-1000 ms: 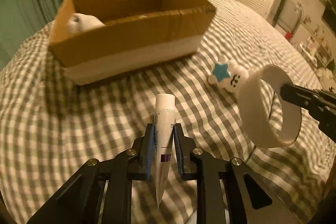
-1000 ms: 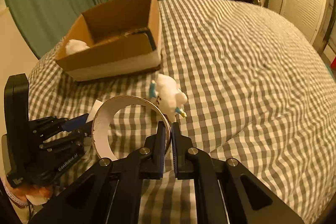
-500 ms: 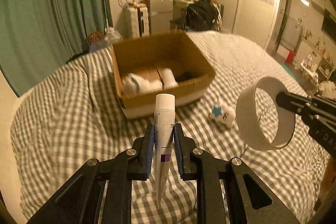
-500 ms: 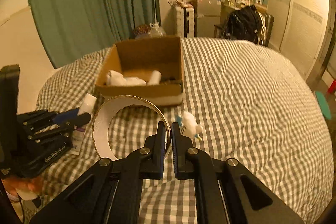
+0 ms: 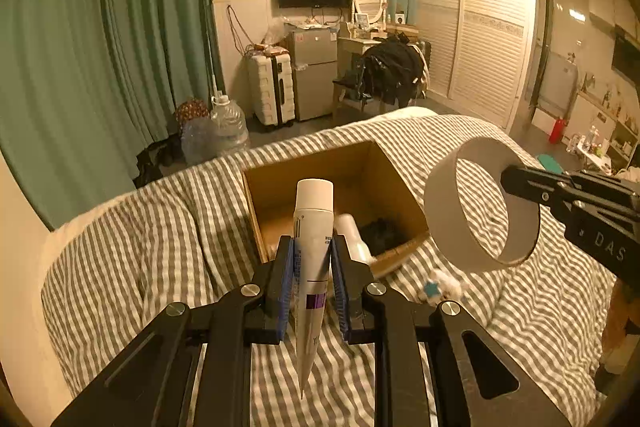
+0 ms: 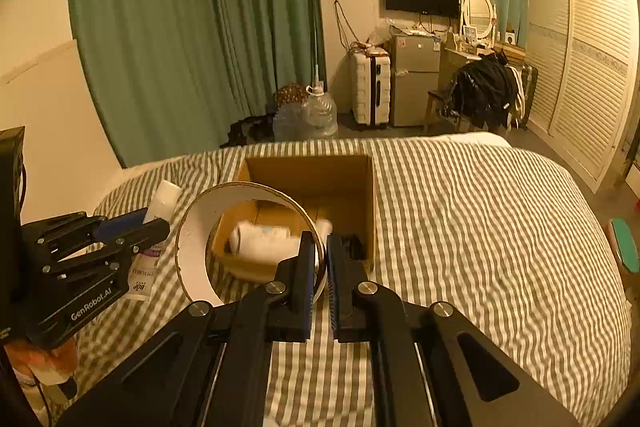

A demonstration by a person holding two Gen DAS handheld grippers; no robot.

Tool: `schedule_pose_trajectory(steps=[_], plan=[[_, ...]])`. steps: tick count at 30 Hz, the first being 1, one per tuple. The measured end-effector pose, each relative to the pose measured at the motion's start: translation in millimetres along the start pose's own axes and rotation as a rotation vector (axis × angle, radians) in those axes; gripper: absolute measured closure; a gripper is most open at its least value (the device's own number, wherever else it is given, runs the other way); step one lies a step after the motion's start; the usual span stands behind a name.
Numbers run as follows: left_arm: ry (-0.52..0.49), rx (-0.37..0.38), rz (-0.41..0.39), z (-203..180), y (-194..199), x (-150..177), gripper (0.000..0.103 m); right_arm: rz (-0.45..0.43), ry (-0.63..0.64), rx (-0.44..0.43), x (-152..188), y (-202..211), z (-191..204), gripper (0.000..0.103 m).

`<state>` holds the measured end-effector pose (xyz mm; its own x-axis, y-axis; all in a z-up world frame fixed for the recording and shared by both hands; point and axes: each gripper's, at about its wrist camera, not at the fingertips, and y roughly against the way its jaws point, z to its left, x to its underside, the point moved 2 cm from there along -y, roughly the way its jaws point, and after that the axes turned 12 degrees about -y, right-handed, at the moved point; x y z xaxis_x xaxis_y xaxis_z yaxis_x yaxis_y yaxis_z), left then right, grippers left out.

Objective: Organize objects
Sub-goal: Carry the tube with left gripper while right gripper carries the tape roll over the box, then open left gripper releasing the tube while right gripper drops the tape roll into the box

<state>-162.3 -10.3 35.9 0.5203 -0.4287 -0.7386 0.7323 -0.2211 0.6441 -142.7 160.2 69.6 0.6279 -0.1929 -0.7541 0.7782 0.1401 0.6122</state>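
My left gripper (image 5: 313, 259) is shut on a white tube (image 5: 314, 227), cap up, held above the checked bed. My right gripper (image 6: 320, 259) is shut on the rim of a wide white tape ring (image 6: 192, 251); the ring also shows in the left wrist view (image 5: 444, 223). An open cardboard box (image 6: 340, 167) sits on the bed ahead of both grippers, holding white rolled items (image 6: 260, 241) and something dark. In the left wrist view the box (image 5: 384, 167) lies just beyond the tube. A small white toy with a blue star (image 5: 438, 285) lies on the bed right of the box.
The striped bedcover (image 6: 480, 227) spreads wide to the right of the box. Beyond the bed stand green curtains (image 6: 180, 27), water jugs (image 6: 316, 115), a white suitcase (image 6: 370, 87), a small fridge and a chair with dark clothes (image 6: 484, 91).
Both grippers have risen and pulled back from the bed, holding their objects. The box and toy now look smaller and farther, and the room beyond the bed has come into view.
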Motion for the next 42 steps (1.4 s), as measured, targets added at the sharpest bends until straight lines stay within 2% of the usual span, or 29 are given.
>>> schedule_pose_trajectory(steps=[5,12,16,20,28,30,31,32,33,34,35,36,37,38,40,42], plan=[[0.013,0.004,-0.001,16,-34,-22,0.085,-0.011,-0.004,0.007,-30,-38,2,0.097],[0.046,0.012,0.032,33,-107,-43,0.085,0.008,-0.031,0.022,-54,-107,-8,0.097],[0.047,0.022,0.067,33,-149,-42,0.085,0.033,-0.062,0.028,-55,-146,-20,0.097],[0.042,0.032,0.100,33,-180,-35,0.085,0.089,-0.090,-0.002,-52,-185,-30,0.097],[0.022,0.036,0.129,24,-204,-30,0.084,0.137,-0.076,0.036,-40,-240,-40,0.097],[0.029,0.042,0.130,23,-205,-29,0.084,0.140,-0.095,0.014,-35,-243,-44,0.096],[0.031,0.046,0.133,23,-205,-29,0.083,0.140,-0.106,-0.003,-34,-244,-46,0.095],[0.032,0.046,0.136,23,-206,-29,0.082,0.141,-0.123,-0.030,-32,-242,-48,0.088],[0.029,0.044,0.143,21,-205,-28,0.082,0.138,-0.146,-0.055,-32,-239,-52,0.075],[0.024,0.043,0.149,20,-203,-28,0.081,0.133,-0.157,-0.065,-33,-237,-53,0.069],[0.018,0.040,0.154,18,-201,-28,0.079,0.124,-0.165,-0.071,-34,-232,-55,0.056],[0.011,0.029,0.160,17,-198,-28,0.077,0.108,-0.169,-0.071,-35,-226,-56,0.052],[0.003,0.016,0.163,15,-193,-28,0.066,0.093,-0.171,-0.069,-38,-220,-57,0.052],[-0.003,0.005,0.164,13,-187,-29,0.047,0.082,-0.171,-0.067,-40,-211,-58,0.051],[0.001,-0.020,0.149,13,-174,-31,0.031,0.075,-0.168,-0.065,-44,-198,-58,0.046],[0.010,-0.022,0.134,11,-156,-36,0.030,0.058,-0.156,-0.052,-48,-181,-57,0.045]])
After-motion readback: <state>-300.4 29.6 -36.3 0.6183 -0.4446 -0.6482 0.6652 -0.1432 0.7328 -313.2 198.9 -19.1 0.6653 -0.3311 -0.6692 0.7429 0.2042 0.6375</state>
